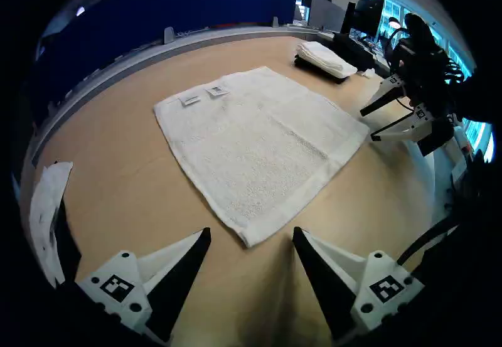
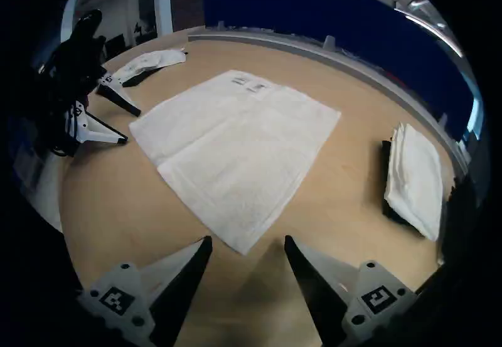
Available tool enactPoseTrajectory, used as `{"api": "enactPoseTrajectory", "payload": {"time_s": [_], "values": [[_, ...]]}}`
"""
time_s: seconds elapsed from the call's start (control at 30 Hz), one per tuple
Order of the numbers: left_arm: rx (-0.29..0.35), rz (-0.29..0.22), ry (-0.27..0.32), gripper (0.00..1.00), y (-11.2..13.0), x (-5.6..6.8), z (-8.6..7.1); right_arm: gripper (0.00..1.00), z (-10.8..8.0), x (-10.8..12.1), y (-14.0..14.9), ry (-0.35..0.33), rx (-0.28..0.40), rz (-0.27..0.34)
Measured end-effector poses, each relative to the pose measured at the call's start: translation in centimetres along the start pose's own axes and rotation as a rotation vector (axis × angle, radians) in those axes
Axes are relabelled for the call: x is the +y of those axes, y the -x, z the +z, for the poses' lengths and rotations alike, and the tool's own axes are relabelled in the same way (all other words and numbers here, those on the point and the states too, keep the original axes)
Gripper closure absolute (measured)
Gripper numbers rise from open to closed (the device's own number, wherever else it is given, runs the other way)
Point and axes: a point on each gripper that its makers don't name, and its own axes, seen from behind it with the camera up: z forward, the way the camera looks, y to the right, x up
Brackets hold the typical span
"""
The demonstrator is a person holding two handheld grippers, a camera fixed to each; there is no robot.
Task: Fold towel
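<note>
A white towel (image 1: pixel 260 140) lies spread flat on the wooden table (image 1: pixel 125 177), with two small tags (image 1: pixel 204 95) near its far edge. My left gripper (image 1: pixel 250 233) is open, its fingertips on either side of the towel's near corner and just above it. In the left gripper view my right gripper (image 1: pixel 368 126) stands open at the towel's right corner. In the right gripper view the towel (image 2: pixel 238 152) points a corner between the open fingers of my right gripper (image 2: pixel 247 240), and my left gripper (image 2: pixel 132 127) is open at the towel's left corner.
A stack of folded white towels (image 1: pixel 325 58) sits on a dark tray at the far right (image 2: pixel 414 181). Another white cloth (image 1: pixel 47 215) lies at the table's left edge (image 2: pixel 147 64). A blue partition (image 1: pixel 169 8) runs along the back. Monitors (image 1: pixel 367 14) stand beyond.
</note>
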Motion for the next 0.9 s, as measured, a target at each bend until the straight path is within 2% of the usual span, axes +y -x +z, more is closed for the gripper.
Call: {"api": "enactPoseTrajectory", "payload": {"time_s": [0.13,0.3,0.43,0.57,0.6,0.77,0.9], "values": [[-0.013,0.007,-0.022,0.12,0.13,-0.32,0.13,0.22,0.12,-0.05,0.32,0.005,-0.004,0.002],[-0.012,0.03,-0.039,0.22,0.08,-0.22,0.41,0.36,0.19,-0.57,0.45,-0.008,-0.005,0.009],[-0.02,0.021,-0.043,0.26,0.08,-0.08,0.36,0.43,0.26,-0.74,0.51,-0.009,-0.008,0.017],[-0.03,0.013,-0.049,0.33,0.08,-0.12,0.24,0.7,0.3,-0.74,0.47,-0.004,-0.008,0.024],[-0.033,0.011,-0.05,0.35,0.08,-0.13,0.22,0.73,0.3,-0.74,0.47,-0.002,-0.008,0.025],[-0.044,-0.001,-0.058,0.48,0.11,-0.3,-0.01,0.77,0.22,-0.87,0.56,0.001,-0.011,0.031],[-0.048,-0.009,-0.063,0.53,0.18,-0.34,-0.07,0.8,0.25,-0.9,0.53,0.003,-0.015,0.04]]}}
